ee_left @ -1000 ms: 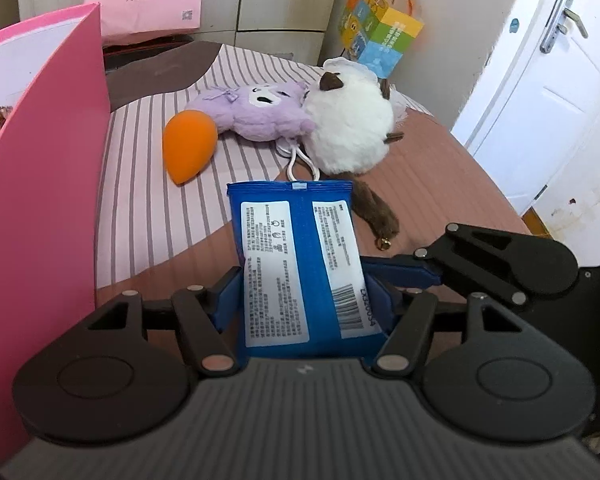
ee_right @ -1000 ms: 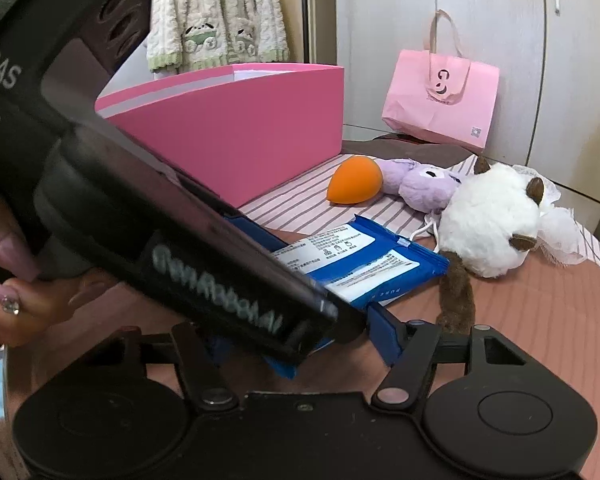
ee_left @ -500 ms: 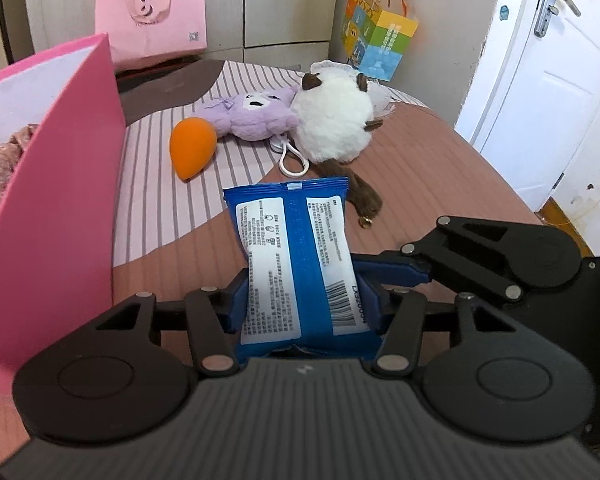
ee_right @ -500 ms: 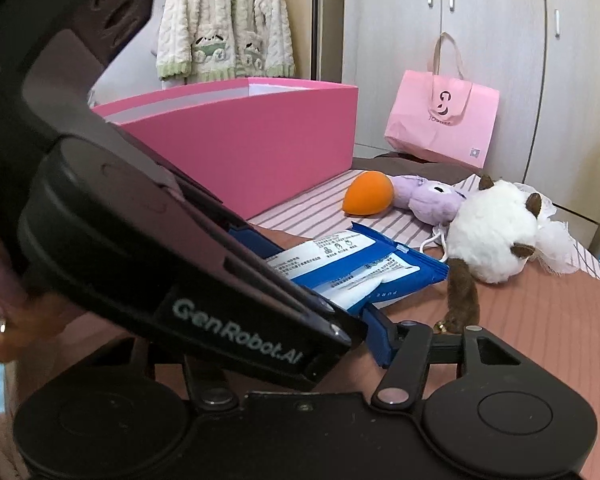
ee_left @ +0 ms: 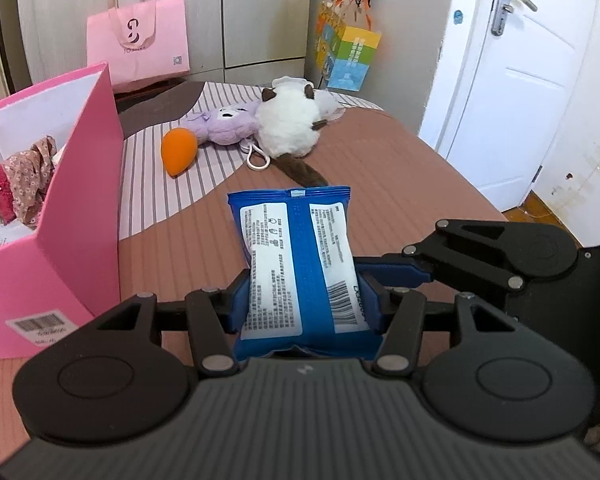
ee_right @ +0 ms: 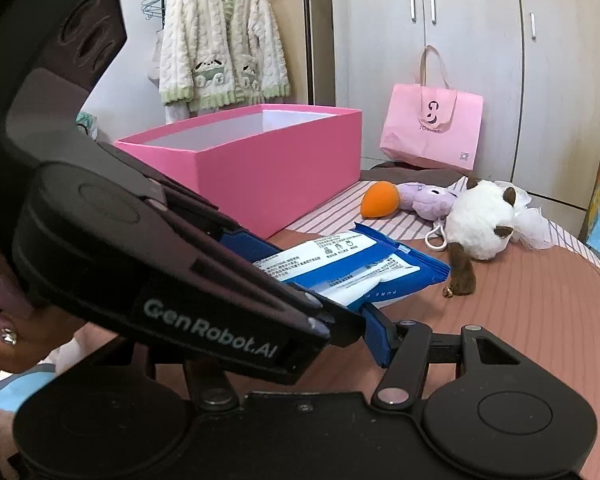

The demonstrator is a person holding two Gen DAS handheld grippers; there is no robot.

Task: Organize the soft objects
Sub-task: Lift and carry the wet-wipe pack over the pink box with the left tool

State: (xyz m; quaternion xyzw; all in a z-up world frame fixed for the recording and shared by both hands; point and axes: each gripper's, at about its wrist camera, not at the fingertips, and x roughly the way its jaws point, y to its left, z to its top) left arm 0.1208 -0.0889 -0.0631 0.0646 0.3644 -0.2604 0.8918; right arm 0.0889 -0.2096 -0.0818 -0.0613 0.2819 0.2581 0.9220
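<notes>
My left gripper (ee_left: 304, 296) is shut on a blue tissue pack (ee_left: 296, 260) and holds it above the brown bed cover; the pack also shows in the right wrist view (ee_right: 356, 264). The pink box (ee_left: 72, 216) stands at the left, with floral cloth (ee_left: 28, 180) inside. An orange soft ball (ee_left: 178, 150), a purple plush (ee_left: 224, 124) and a white plush (ee_left: 288, 128) lie farther back. My right gripper (ee_left: 416, 272) is just right of the pack. In its own view only its right finger (ee_right: 376, 336) shows; the left gripper's body hides the other.
A pink paper bag (ee_left: 140, 48) and a colourful gift bag (ee_left: 348, 60) stand against the far cupboards. A white door (ee_left: 512, 80) is at the right. A knitted cardigan (ee_right: 220, 52) hangs behind the pink box (ee_right: 260, 160).
My left gripper has risen with the blue pack and drawn back; the box's inside now shows. The plush toys look farther away.
</notes>
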